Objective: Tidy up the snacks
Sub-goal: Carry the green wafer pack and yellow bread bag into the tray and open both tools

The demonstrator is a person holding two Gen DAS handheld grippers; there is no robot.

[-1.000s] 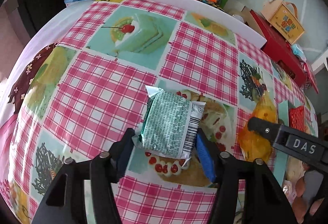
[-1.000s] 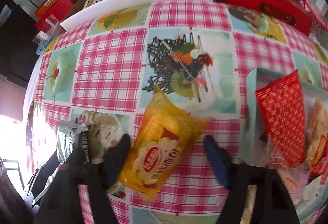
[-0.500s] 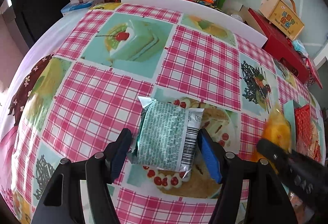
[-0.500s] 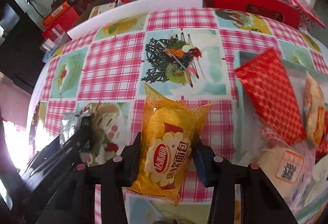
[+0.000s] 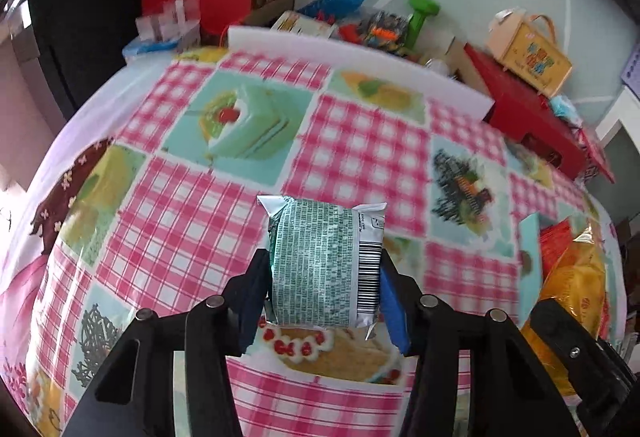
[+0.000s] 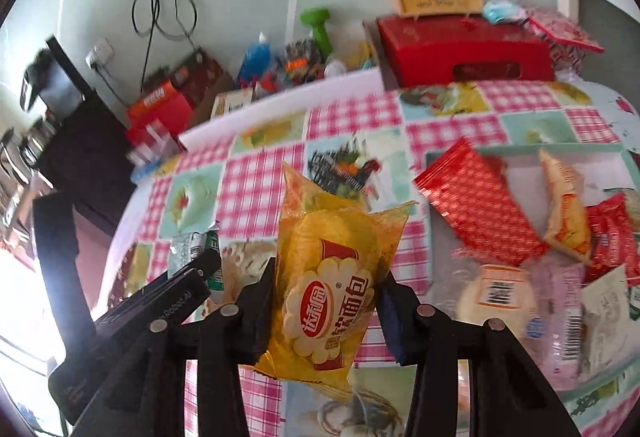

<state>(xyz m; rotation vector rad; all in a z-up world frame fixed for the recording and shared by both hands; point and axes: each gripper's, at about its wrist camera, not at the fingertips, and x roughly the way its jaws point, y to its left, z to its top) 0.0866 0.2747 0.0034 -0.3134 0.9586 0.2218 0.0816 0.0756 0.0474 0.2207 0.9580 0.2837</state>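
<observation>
Left wrist view is showing a green-printed foil snack packet with a white barcode strip sitting clamped between the two fingers of the left gripper, lifted clear above the pink checked tablecloth with dessert pictures. Right wrist view is showing a yellow translucent bread packet with a red round logo being squeezed by the right gripper, its jaws pressing in on both sides of the wrapper. Just to the right of it, a shallow pale-green tray is lying on the cloth and holding a long red checked foil pouch, a small yellow wrapped snack, a red packet and several clear-wrapped ones. Beyond the table's far edge, a white foam strip, a red box and a green dumbbell are standing among clutter.
</observation>
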